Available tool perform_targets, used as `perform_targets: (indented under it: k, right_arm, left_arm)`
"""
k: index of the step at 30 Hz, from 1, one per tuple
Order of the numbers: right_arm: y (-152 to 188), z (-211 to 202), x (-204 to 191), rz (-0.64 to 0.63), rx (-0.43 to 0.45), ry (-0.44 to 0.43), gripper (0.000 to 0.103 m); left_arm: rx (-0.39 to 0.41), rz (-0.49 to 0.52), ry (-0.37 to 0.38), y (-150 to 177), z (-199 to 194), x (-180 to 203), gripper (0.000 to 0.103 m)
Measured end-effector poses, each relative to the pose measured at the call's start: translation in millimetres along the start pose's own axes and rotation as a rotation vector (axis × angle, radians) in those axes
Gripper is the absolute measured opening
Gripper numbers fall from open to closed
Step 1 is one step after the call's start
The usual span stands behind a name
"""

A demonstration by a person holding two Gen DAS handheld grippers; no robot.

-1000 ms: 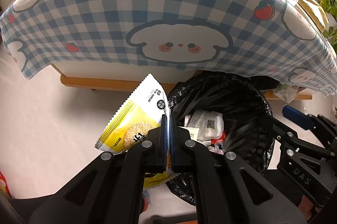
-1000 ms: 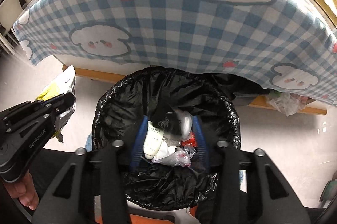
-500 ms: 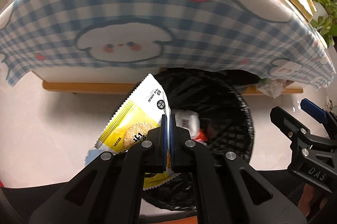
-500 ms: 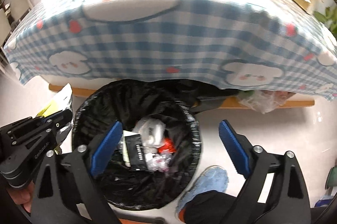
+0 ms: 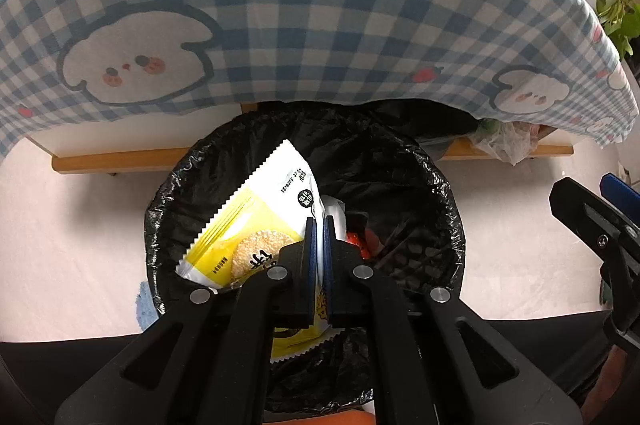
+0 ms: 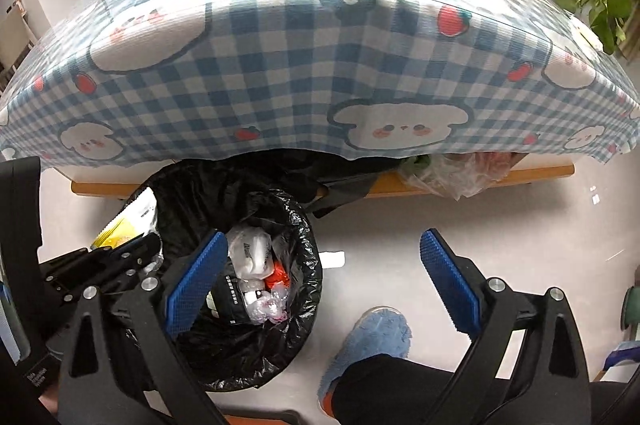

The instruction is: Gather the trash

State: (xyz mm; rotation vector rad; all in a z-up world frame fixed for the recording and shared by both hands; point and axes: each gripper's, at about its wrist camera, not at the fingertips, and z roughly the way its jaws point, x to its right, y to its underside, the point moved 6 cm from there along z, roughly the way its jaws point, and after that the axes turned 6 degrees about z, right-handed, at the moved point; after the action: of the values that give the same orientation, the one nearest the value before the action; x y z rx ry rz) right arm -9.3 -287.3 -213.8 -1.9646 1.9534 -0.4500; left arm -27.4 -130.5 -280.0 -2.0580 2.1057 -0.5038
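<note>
The left gripper (image 5: 318, 225) is clamped on the edge of one yellow snack wrapper (image 5: 256, 225), holding it over the open mouth of the bin (image 5: 440, 193), most likely so it falls inside once let go. Its jaws are just starting to part, the wrapper between them. The bin stands on the floor at the near edge of the table, half under the hanging checked tablecloth (image 5: 320, 25), and its black liner is folded over the rim to keep it open. The right gripper (image 6: 320, 285) is wide open and empty, to the right of the bin. One bin, one held wrapper; several pieces of rubbish (image 6: 256, 273) lie inside, too jumbled to count.
</note>
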Motion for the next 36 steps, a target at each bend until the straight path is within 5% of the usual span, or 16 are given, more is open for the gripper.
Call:
perform_targets:
  k: [5,11,13,18,28,36]
  right_arm:
    - [0.8,0.8,-0.1,0.001,0.001,0.003,0.093]
    - [-0.4,-3.8,-2.3,0.002,0.012,0.005,0.093]
    - [-2.5,-9.8,-4.8,0.004,0.02,-0.004,0.093]
    - [-12.0,-33.5,-14.4,-0.017,0.075,-0.009,0.093]
    - [-25.2,-107.0,-33.9,-0.02,0.216,-0.062,0.093]
    - [-11.9,-145.0,-42.0,-0.027,0.27,-0.104,0.093]
  left_arm:
    - [0.008,-0.005,-0.008,-0.3,0.0,-1.4,0.015]
    - [0.031,-0.027,-0.026,-1.4,-17.8,-16.7,0.051]
    - [0.065,-0.041,-0.035,-3.9,-33.5,-24.3,0.07]
    - [0.154,-0.051,-0.065,-9.4,-81.6,-40.4,0.091]
    - [0.298,-0.024,-0.136,-13.2,-171.0,-61.5,0.097]
    - [0.333,-0.01,-0.153,1.4,-209.7,-71.6,0.097]
